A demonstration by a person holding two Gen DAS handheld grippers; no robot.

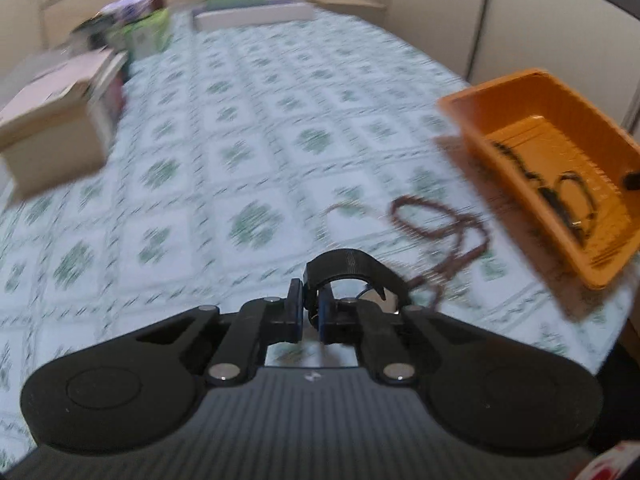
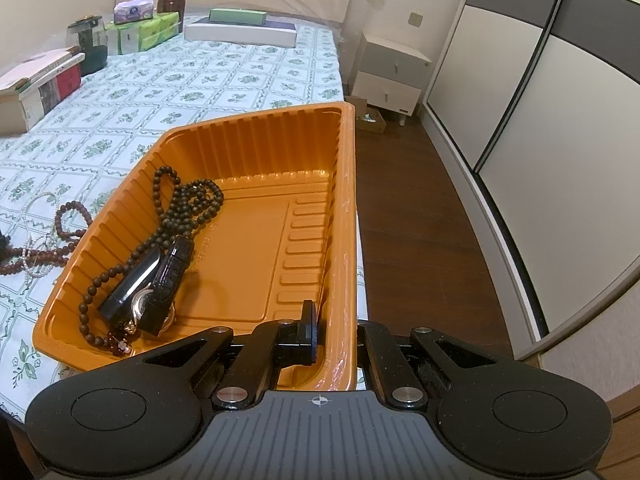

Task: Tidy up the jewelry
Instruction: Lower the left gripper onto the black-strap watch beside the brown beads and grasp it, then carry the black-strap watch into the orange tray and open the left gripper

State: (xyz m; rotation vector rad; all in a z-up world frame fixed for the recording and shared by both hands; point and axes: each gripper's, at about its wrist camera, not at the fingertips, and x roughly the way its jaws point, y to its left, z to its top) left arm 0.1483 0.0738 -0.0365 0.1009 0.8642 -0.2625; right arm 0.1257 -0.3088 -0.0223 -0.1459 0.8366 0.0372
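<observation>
In the blurred left wrist view, my left gripper (image 1: 310,308) is shut on a black watch (image 1: 352,264). Its strap arches above the fingertips, lifted off the flowered tablecloth (image 1: 240,152). A red-brown bead necklace (image 1: 440,224) lies on the cloth just beyond, beside a thin pale chain (image 2: 34,216). The orange tray (image 1: 480,120) stands to the right. My right gripper (image 2: 338,336) is shut on the near right wall of the orange tray (image 2: 344,216), one finger inside and one outside. In the tray lie a dark bead necklace (image 2: 188,200) and another black watch (image 2: 160,280).
A stack of books (image 2: 36,84) sits at the left edge of the table. A dark jar (image 2: 90,46), green tissue packs (image 2: 144,34) and a flat white box (image 2: 240,34) stand at the far end. A wooden floor, a white nightstand (image 2: 390,76) and wardrobe doors lie to the right.
</observation>
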